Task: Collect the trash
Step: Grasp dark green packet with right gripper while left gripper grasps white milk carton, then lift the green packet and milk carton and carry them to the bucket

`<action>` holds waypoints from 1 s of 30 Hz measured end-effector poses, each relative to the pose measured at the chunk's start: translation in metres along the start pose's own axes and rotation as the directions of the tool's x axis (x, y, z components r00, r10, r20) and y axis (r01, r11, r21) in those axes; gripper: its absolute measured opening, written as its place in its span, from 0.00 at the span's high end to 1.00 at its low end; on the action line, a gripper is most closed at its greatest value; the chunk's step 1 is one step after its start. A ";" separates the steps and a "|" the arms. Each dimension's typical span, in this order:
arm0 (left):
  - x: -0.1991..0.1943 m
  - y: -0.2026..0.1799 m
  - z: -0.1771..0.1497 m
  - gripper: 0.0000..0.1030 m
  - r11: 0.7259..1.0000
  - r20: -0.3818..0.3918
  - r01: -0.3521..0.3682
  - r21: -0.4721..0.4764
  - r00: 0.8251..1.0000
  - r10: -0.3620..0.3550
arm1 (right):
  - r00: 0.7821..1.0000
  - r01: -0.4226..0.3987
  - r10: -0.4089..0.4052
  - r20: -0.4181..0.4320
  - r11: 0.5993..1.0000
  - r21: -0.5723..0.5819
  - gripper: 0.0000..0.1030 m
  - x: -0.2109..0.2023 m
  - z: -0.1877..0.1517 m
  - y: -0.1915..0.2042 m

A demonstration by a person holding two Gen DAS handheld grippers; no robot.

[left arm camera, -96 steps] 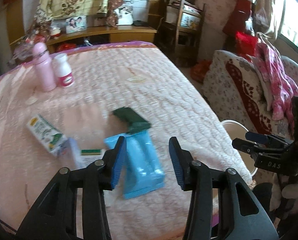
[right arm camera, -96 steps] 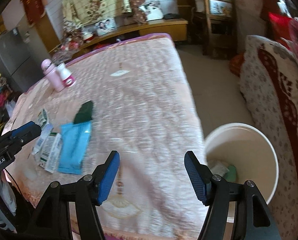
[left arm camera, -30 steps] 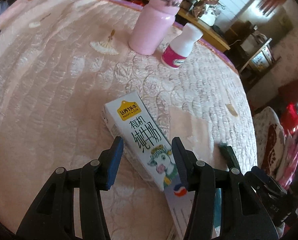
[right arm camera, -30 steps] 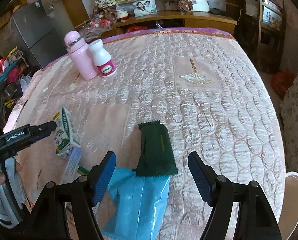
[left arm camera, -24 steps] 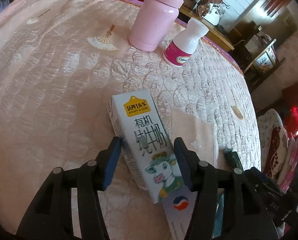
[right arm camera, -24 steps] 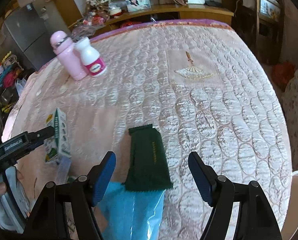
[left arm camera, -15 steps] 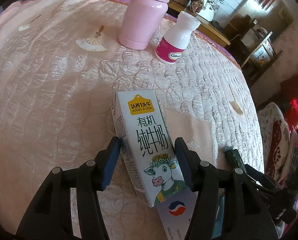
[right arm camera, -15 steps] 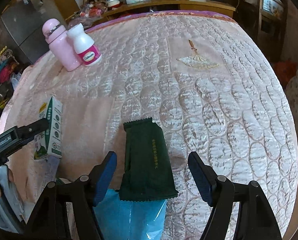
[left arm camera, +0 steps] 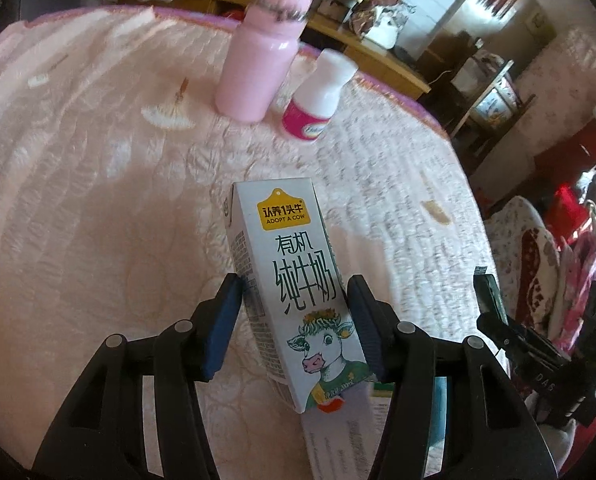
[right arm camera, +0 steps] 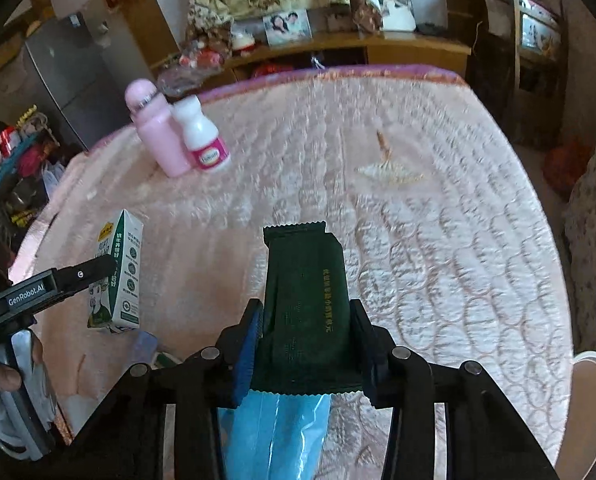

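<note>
The left claw [left arm camera: 294,322] gripped the carton [left arm camera: 294,280]; the right claw [right arm camera: 305,350], closing, pinched the green pouch [right arm camera: 303,300]. Neither was binned; a blue wrapper [right arm camera: 274,428] lay below it.

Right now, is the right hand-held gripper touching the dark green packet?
Touching. In the right wrist view the closing right hand-held gripper has both blue pads pressed against the sides of the dark green packet, with no gap visible on either side.

Left gripper [left arm camera: 294,320] now clamps milk carton [left arm camera: 294,280], lifted off bed; right gripper [right arm camera: 305,344] jaws closing on dark green packet [right arm camera: 305,300].
</note>
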State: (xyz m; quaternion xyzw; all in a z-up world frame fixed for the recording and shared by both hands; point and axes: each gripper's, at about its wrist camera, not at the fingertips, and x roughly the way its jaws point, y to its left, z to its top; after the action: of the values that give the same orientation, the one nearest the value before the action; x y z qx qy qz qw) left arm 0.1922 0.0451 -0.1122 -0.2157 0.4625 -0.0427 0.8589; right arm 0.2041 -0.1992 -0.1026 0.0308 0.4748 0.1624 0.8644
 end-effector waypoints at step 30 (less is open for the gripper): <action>-0.021 -0.119 -0.083 0.79 0.959 -0.122 0.128 0.252 0.988 -0.099 | 0.996 0.060 -0.058 0.073 0.998 -0.022 0.60 -0.099 -0.079 -0.030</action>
State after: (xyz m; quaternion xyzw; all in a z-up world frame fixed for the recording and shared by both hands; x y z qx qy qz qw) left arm 0.1276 -0.0836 -0.0867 -0.1250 0.4856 -0.1637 0.8496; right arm 0.0969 -0.2661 -0.0714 0.0121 0.4419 0.1413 0.8858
